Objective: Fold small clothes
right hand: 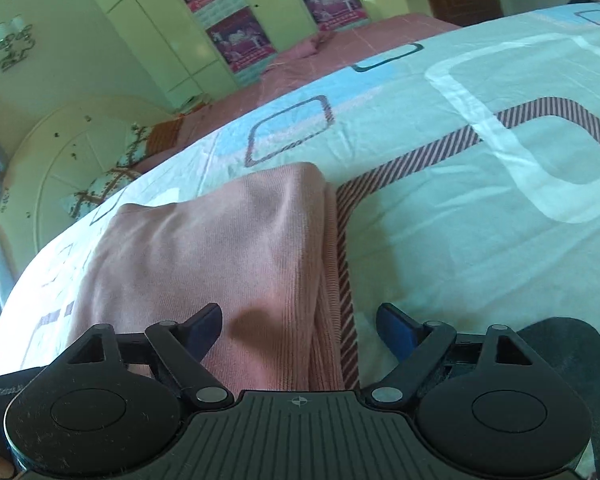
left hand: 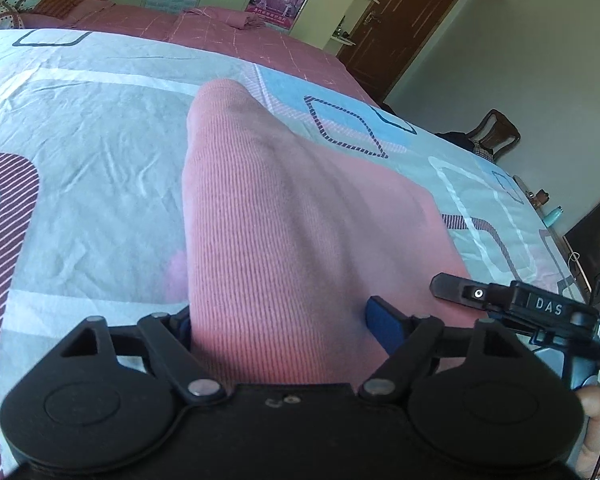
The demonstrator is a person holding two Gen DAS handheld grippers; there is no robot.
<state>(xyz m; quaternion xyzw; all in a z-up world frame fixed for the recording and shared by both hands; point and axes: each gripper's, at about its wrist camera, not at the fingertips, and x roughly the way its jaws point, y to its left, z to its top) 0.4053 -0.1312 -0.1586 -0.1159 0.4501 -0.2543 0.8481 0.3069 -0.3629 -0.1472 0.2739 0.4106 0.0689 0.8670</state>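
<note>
Evidently, the fold was partway done. A pink knitted garment [left hand: 292,216] lay on the bed [left hand: 100,152], over a pale sheet printed with blue, white and striped rounded squares. It was already doubled, a smooth upper layer resting on a ribbed layer whose edge showed along one side [right hand: 328,320].

The left hand-held gripper [left hand: 288,320] stood spread, its jaws wide apart. A raised ridge of the knit rose between the two blue pads [left hand: 384,320] and ran forward from them; the near pad was largely hidden behind the cloth, so whether either pad touched it could not be settled. Nothing was being pinched.

The right hand-held gripper [right hand: 300,328] was likewise spread, poised low over the near end of the garment, one finger above the pink cloth and the other above bare sheet. It held nothing. From the left wrist view it appeared just beside the garment's far side [left hand: 512,300].

In my judgement, the step in hand was the re-grip between folds: both tools open at the near edge, neither committed. The next move would call for closing on both layers together at the near corners, then carrying that edge toward the far end squarely. A hold on the top layer alone would likely drag it off the ribbed layer beneath.
</note>
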